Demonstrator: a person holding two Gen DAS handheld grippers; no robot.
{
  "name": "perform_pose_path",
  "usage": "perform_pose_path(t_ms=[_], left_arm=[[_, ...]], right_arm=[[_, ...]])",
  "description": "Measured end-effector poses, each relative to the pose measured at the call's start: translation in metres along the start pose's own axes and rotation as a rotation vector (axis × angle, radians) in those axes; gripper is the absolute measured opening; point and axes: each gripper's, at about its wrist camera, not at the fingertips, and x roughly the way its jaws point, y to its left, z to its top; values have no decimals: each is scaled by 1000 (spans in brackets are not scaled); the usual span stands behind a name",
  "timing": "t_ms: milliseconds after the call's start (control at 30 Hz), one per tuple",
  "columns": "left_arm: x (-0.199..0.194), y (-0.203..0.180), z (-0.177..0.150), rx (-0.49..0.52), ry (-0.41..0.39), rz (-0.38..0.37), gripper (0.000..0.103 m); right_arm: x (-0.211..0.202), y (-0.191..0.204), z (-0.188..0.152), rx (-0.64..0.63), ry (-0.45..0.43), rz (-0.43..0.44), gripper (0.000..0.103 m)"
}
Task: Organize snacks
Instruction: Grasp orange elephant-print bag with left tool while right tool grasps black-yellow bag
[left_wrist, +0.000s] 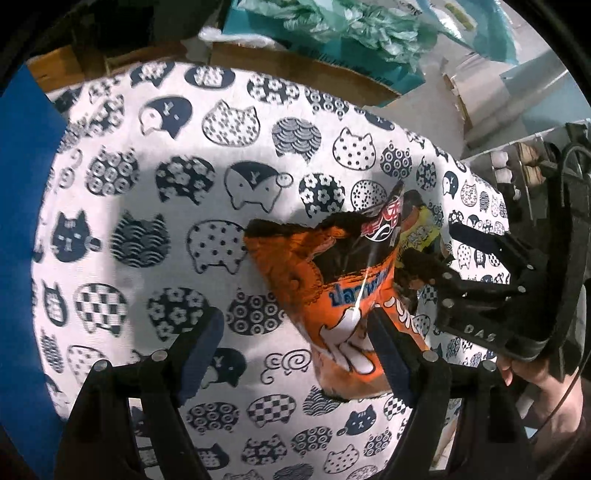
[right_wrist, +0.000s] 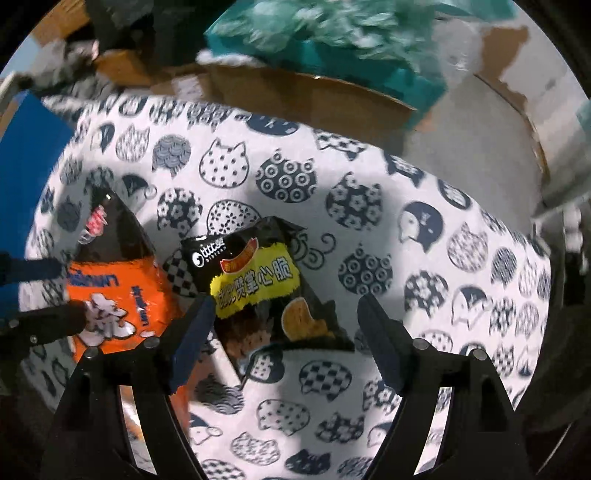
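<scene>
Here, at the far left of the left wrist view, a flat blue surface (left_wrist: 22, 206) borders a white cloth (left_wrist: 177, 206) printed with dark blue cat heads, which covers the whole work surface; above the cloth lie brown cardboard boxes (left_wrist: 295, 62) and a crumpled teal plastic bag (left_wrist: 343, 26); the left gripper (left_wrist: 295, 350) points steeply down at the cloth with its jaws standing wide apart and nothing pressed between its blue pads; the left pad hangs over bare cloth, while the right pad overlaps the lower edge of an orange snack bag (left_wrist: 332, 280), though whether it touches the bag I cannot tell; the orange bag lies flat on the cloth, right of centre, its black top pointing away; just beyond it to the right lies a black and yellow snack bag (left_wrist: 421, 225), partly hidden; further right, the right gripper (left_wrist: 439, 266) reaches in from the side, with a person's hand (left_wrist: 543, 380) behind it at the lower right edge. In the right wrist view, the left gripper (right_wrist: 59, 288) enters at the far left edge over the orange snack bag (right_wrist: 122, 295); beside that, near the centre, the black and yellow snack bag (right_wrist: 258, 288) lies on the cloth (right_wrist: 388, 221); the right gripper (right_wrist: 288, 317) hovers over it, jaws spread wide on either side of the bag's lower half, the pads not pressing on it.
</scene>
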Motion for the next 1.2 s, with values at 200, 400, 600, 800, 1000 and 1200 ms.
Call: perform_pose_path(t_ms=[200, 400, 600, 800, 1000, 1200], left_arm=[[20, -5, 1, -47, 34, -43, 87], [33, -6, 5, -73, 51, -104, 87], [35, -14, 5, -45, 46, -125, 79], [37, -26, 1, -10, 54, -127, 72], [41, -34, -3, 24, 57, -116, 72], [48, -49, -11, 117, 74, -104, 59]], right_arm=[[19, 7, 5, -33, -5, 15, 79], [34, 14, 2, -12, 5, 18, 68], [28, -3, -18, 50, 20, -27, 59], [22, -33, -43, 151, 39, -51, 59], [1, -62, -73, 276, 29, -57, 59], [-34, -78, -97, 388, -16, -21, 59]])
